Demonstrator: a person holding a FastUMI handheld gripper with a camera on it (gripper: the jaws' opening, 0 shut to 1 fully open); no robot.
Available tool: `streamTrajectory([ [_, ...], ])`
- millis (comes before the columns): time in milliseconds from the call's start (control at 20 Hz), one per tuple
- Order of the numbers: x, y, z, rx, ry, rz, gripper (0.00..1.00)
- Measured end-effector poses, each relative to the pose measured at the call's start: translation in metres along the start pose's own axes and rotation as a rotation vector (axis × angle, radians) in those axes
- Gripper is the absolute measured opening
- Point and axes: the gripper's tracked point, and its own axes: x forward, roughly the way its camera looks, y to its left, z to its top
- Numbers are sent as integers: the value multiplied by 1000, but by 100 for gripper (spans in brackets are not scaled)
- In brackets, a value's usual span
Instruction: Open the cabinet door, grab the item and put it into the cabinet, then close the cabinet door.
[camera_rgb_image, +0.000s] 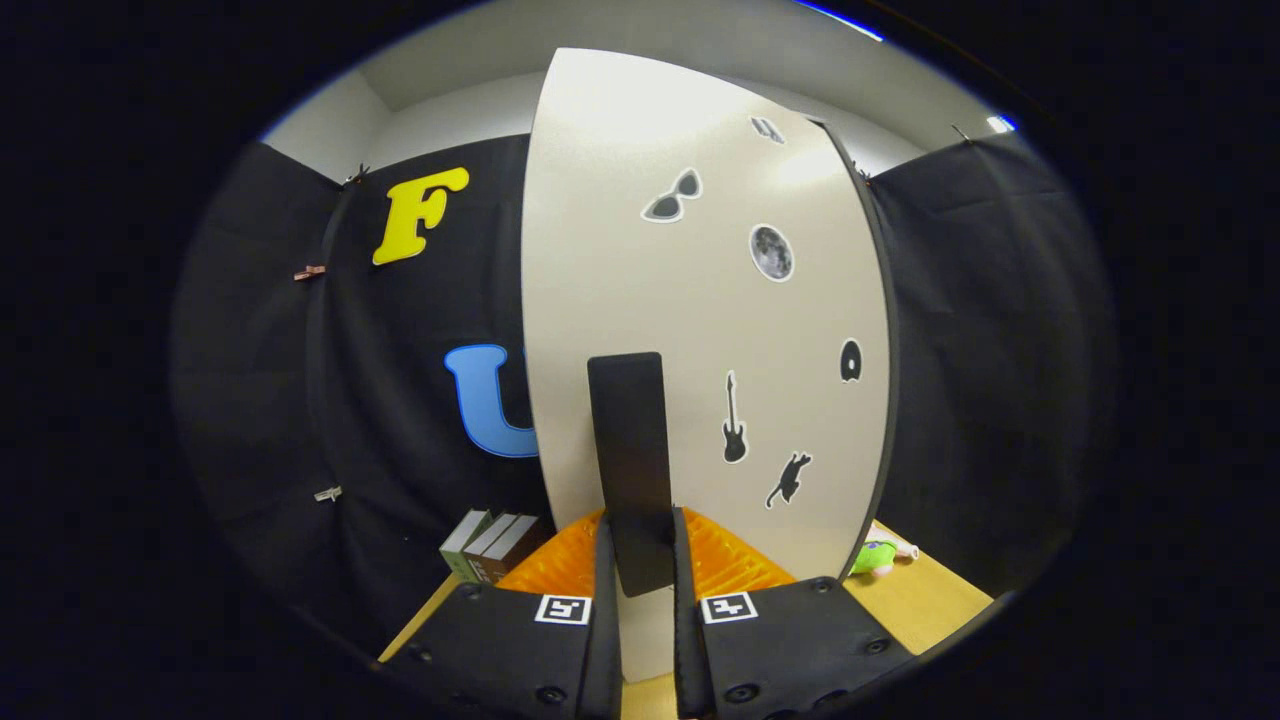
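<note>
The white cabinet door (690, 300), dotted with small stickers, stands straight ahead of me, tall and close. Its black bar handle (630, 460) runs upright down the door's lower middle. My gripper (640, 560) is shut on that handle: the bar's lower end sits squeezed between my two fingers (605, 590). A small green and pink toy (878, 555) lies on the wooden tabletop (920, 600), just past the door's right edge. The cabinet's inside is hidden behind the door.
Several small boxes (490, 545) stand on the table left of the door. An orange ribbed thing (730, 565) lies low behind my fingers. Black cloth walls close in the booth on both sides.
</note>
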Motion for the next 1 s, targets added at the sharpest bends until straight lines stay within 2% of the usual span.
streamTrajectory([
  [250,-31,-20,2,-15,-2,-82,24],
  [500,-46,-33,6,20,1,-86,24],
  [800,-57,-55,12,-19,-2,-22,24],
  [1000,-60,-73,16,-31,-3,66,24],
])
